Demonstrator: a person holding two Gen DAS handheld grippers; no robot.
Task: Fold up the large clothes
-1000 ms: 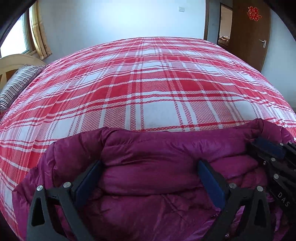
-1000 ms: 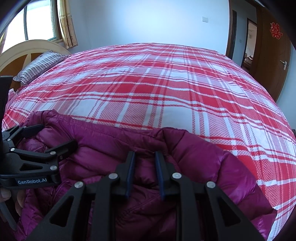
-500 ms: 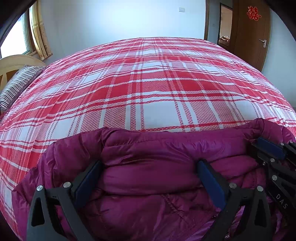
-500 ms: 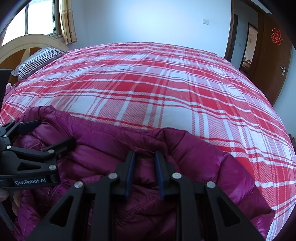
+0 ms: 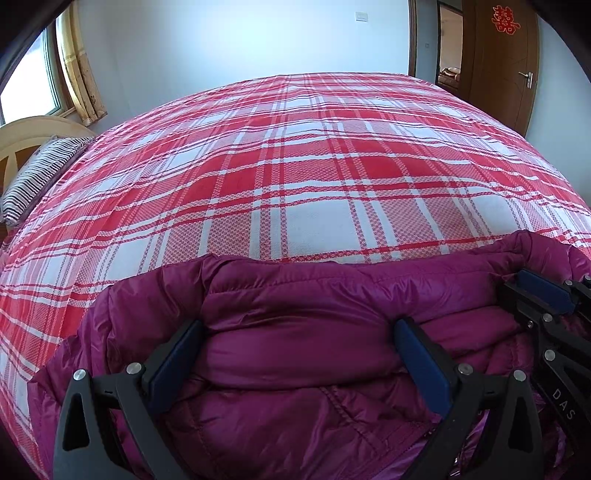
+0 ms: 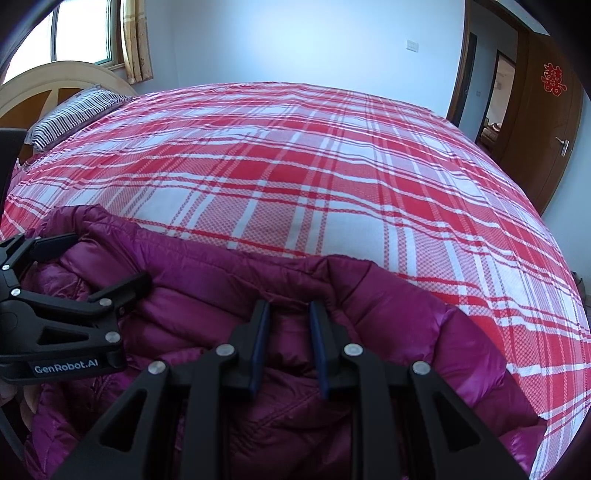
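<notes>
1. At the near edge of the bed (image 5: 295,166), a purple down jacket (image 5: 295,332) is laid in a bunched, partly folded pile on the red-and-white plaid cover.
2. At far left, a striped pillow (image 5: 33,181) is seen against a pale wooden headboard (image 6: 48,81), below a window (image 6: 74,33) with a yellow curtain.
3. The left claw (image 5: 295,354) is held released, its blue-padded fingers (image 5: 421,362) spread wide astride a thick roll of the jacket.
4. The right claw (image 6: 288,343) is clenched on a narrow ridge of jacket fabric pinched between its pads, just beside the raised collar fold.
5. At far right, a brown door (image 6: 546,122) bearing a red paper ornament is visible.
</notes>
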